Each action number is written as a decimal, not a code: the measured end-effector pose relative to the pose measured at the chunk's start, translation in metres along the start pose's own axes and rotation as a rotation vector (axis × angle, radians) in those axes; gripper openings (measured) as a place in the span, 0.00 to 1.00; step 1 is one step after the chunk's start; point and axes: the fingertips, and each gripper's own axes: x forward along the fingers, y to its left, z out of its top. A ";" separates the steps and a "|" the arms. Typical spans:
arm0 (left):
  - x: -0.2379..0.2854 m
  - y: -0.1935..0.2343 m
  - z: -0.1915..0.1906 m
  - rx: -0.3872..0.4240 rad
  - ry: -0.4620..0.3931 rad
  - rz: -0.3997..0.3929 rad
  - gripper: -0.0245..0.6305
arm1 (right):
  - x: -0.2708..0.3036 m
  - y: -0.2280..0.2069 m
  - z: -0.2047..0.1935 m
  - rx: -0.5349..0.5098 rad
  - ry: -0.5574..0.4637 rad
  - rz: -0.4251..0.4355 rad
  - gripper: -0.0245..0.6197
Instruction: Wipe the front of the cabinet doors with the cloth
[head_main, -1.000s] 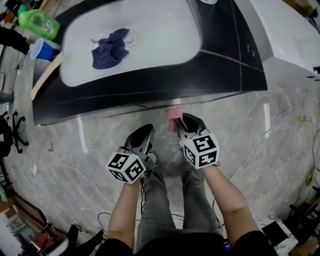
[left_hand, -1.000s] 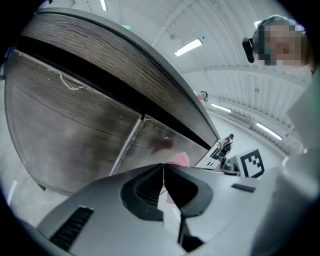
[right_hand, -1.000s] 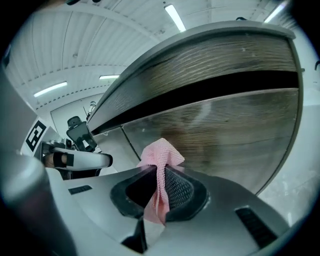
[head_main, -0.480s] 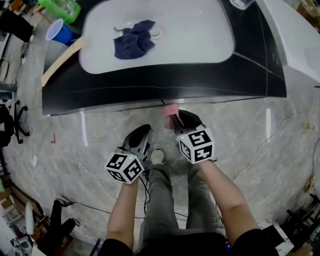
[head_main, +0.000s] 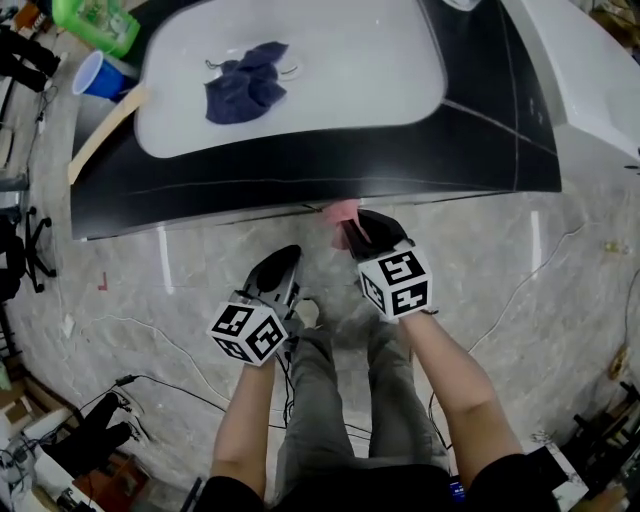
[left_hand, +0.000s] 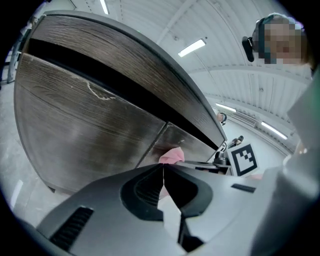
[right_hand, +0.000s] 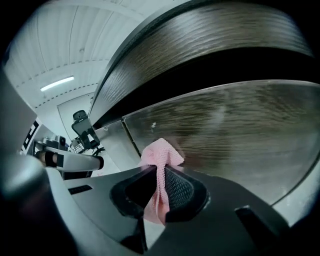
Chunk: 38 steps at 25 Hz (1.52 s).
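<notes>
The right tool (right_hand: 159, 172) pinches a small pink knitted cloth (right_hand: 161, 154), whose bunched tuft sits just before the dark wood-grain cabinet door (right_hand: 240, 125), under the black tabletop (head_main: 300, 165) edge; whether it touches is unclear. The left tool (left_hand: 162, 170) is pressed together, empty, off the door. To wipe well, I judge: press the tuft flat, sweep along the grain, hard tips off the wood. The cloth's long axis runs along the jaws, tuft pointing at the door

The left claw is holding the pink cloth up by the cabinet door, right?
Not quite. It is the right claw that holds the pink cloth, as the right gripper view shows, up by the cabinet door. The left claw is shut on nothing.
</notes>
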 end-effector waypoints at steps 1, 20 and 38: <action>0.006 -0.006 -0.002 0.002 0.005 -0.008 0.05 | -0.005 -0.007 -0.001 0.004 -0.002 -0.007 0.12; 0.111 -0.116 -0.041 0.069 0.093 -0.129 0.05 | -0.103 -0.157 -0.024 0.092 -0.050 -0.176 0.12; 0.104 -0.105 -0.049 0.087 0.121 -0.114 0.05 | -0.096 -0.128 -0.049 0.122 -0.004 -0.146 0.12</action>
